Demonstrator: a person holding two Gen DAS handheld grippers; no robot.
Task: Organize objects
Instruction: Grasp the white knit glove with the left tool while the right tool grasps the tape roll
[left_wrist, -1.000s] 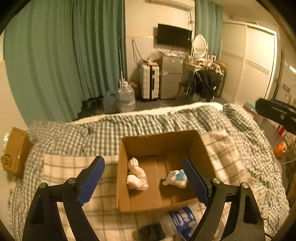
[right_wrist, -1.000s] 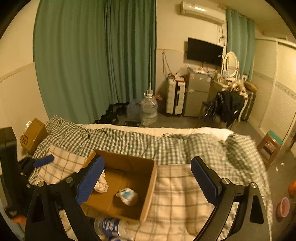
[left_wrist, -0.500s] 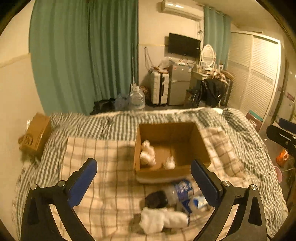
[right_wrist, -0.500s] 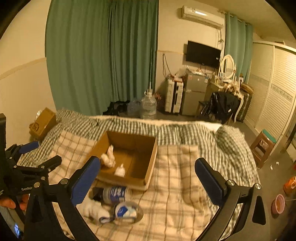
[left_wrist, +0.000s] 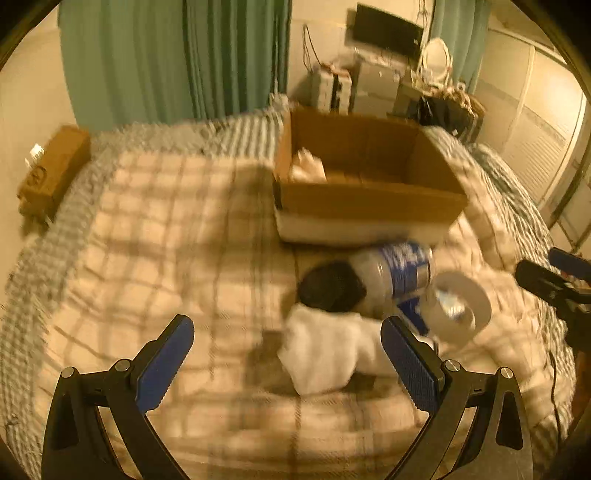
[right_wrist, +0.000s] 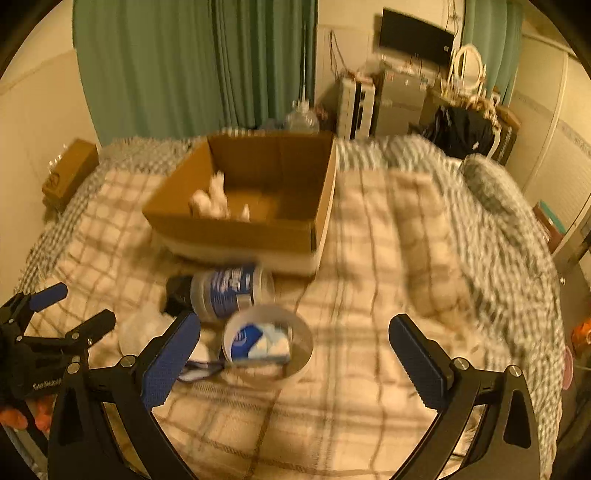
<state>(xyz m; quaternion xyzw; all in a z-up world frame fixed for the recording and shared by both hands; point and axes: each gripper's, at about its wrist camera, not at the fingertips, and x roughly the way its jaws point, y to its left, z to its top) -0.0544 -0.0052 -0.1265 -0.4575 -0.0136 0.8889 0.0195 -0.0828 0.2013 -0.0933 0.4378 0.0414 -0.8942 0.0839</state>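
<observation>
Both views are motion-blurred. The left gripper (left_wrist: 286, 354) and right gripper (right_wrist: 295, 350) hang with fingers spread apart, holding nothing. Nearest lies a white cloth bundle (left_wrist: 325, 354), its shape smeared; beyond it a black-capped jar (left_wrist: 384, 280) and a white roll (left_wrist: 461, 306). Farther, the cardboard box (left_wrist: 365, 203) hides most of its contents. Half a second ago the box sat smaller in view; the grippers have dropped closer to the plaid blanket (left_wrist: 166, 229).

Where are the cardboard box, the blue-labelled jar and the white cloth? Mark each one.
cardboard box (right_wrist: 236, 232), right wrist view, on its near outer wall.
blue-labelled jar (right_wrist: 231, 291), right wrist view, on the blue label.
white cloth (left_wrist: 325, 350), left wrist view, on its middle.
</observation>
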